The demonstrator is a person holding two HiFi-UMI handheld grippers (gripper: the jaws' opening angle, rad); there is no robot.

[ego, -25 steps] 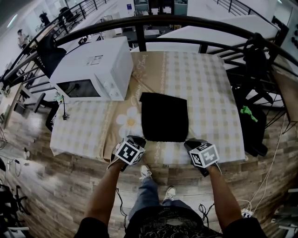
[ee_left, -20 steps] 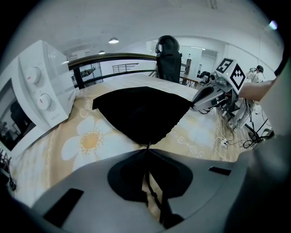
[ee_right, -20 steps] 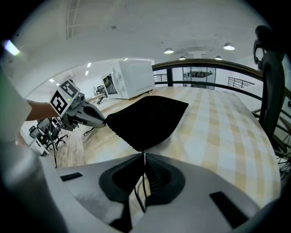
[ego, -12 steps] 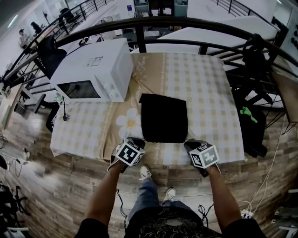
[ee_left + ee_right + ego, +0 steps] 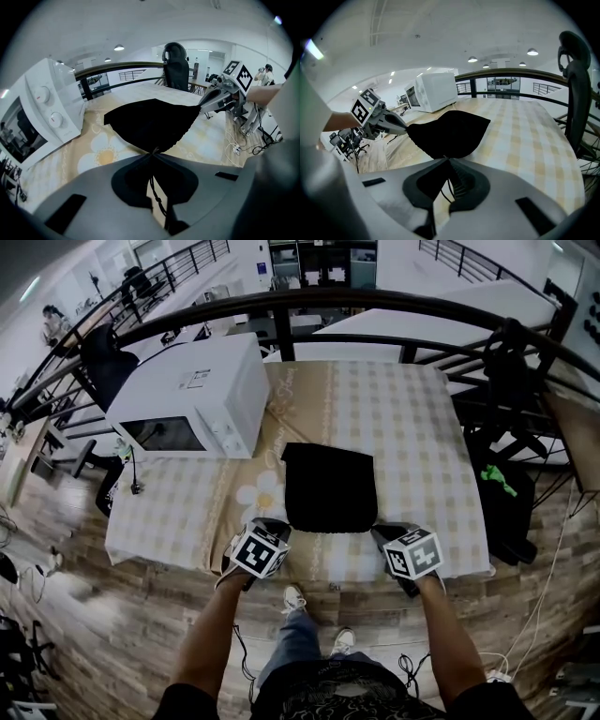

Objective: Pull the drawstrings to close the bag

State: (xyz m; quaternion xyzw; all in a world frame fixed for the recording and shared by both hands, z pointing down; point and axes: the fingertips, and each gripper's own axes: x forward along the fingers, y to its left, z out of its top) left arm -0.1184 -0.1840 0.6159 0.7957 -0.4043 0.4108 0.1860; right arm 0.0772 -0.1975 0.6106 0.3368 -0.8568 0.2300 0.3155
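Now the left hand-held gripper and right hand-held gripper are clenching the bag's drawstrings.
They are gripping at opposite near corners, likely so an outward pull cinches the mouth; the soft matte-black bag is lying flat on the desk's checked cloth, near the boxy white microwave.

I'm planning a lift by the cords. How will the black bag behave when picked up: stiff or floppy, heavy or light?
Probably floppy: the black bag puckers into pleats along its edge. Likely light, since it lies flat on the tablecloth. Its thin drawstrings might slip.
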